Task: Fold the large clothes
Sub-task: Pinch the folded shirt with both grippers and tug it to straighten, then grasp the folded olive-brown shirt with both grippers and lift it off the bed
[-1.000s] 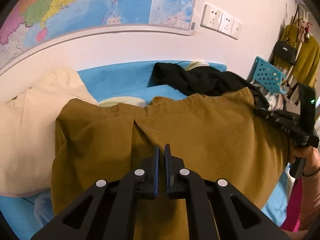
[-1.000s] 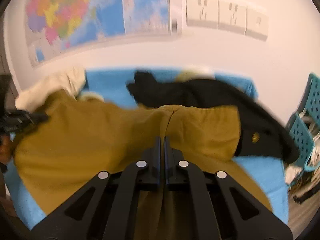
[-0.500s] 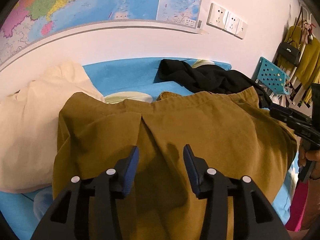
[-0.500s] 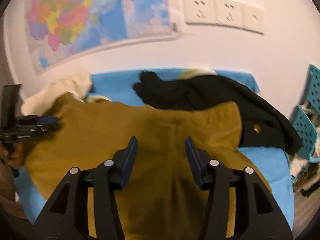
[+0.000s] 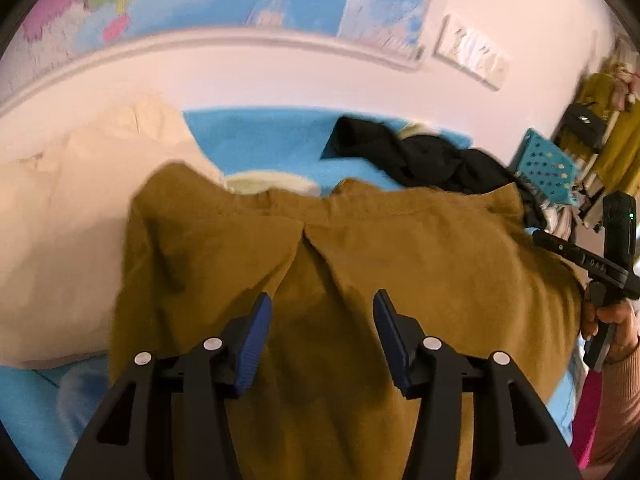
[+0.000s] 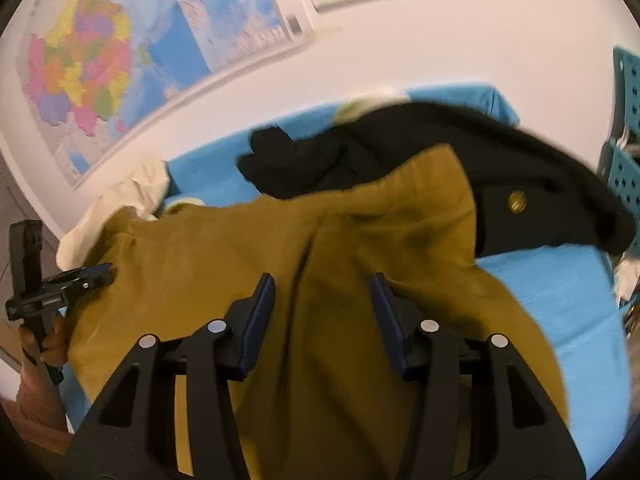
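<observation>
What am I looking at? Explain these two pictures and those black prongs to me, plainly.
There is no robot here. A person holds a two-finger gripper in each hand, and each has a camera looking along its fingers. One picture looks over the left gripper, the other over the right gripper. Each picture also shows the other gripper at its edge. On the blue cover a mustard garment lies spread, with a cream garment and a black garment beside it. Both grippers' jaws have just been opening, and nothing is pinched or held.
</observation>
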Demonstrator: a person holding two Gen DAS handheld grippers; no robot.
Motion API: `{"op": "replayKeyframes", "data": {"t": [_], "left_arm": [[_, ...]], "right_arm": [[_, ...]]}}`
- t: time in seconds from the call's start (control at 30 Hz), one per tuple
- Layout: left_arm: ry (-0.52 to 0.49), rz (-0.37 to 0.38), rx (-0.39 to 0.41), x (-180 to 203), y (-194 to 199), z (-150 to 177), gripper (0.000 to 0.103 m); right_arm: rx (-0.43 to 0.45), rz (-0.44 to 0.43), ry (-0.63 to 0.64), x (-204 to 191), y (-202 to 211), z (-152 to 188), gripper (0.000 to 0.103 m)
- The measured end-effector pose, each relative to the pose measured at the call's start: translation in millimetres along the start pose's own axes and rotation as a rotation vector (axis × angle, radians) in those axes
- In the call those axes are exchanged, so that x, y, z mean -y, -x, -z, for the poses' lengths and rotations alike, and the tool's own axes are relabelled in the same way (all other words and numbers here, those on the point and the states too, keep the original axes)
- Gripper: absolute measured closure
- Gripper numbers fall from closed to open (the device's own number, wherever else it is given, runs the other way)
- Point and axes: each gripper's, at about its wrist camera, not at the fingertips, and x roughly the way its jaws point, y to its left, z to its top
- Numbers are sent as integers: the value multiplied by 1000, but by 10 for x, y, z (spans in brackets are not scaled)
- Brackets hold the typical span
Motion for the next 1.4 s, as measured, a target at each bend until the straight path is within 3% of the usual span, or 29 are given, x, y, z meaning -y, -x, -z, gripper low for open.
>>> {"op": "replayKeyframes", "data": {"t": [0.1, 0.27, 0.33, 0.43, 0.53, 0.63, 0.7, 0.87, 1.0, 1.17, 1.2, 1.27, 1.4], "left_arm": [[-45, -21, 47, 11, 240, 90, 40], [-46, -24, -10, -129, 220, 274, 40], [-11, -32, -47, -226, 116, 347, 40], [33, -8, -51, -329, 69, 391, 37], [43, -32, -33, -324, 172, 385, 39], [41, 15, 9, -306, 377, 430, 39], [25, 31, 20, -269, 491, 483, 39], [-12, 20, -13, -216, 502, 663, 39], [37, 51, -23, -317, 429, 762, 34], [139, 78, -20, -433, 426, 769, 32], [151, 75, -11, -433, 458, 773, 32], [152, 72, 2, -429, 520, 784, 32], [156, 105, 36, -408, 715, 829, 28]], "right_arm": [[48, -13, -1, 49, 294, 63, 52], [-9, 61, -76, 384, 317, 288, 53], [-42, 97, -129, 579, 224, 411, 72], [-27, 104, -146, 601, 221, 477, 72], [17, 134, -115, 441, 361, 439, 64], [88, 129, -28, 186, 604, 404, 62], [122, 59, 56, -98, 747, 423, 61], [45, -51, 171, -533, 592, 566, 57], [-74, -4, 218, -608, 215, 723, 56], [-38, 9, 255, -797, 295, 690, 48], [-20, -21, 283, -914, 355, 671, 43], [-10, -80, 336, -1111, 404, 705, 42], [-35, -161, 536, -1664, 325, 850, 30]]}}
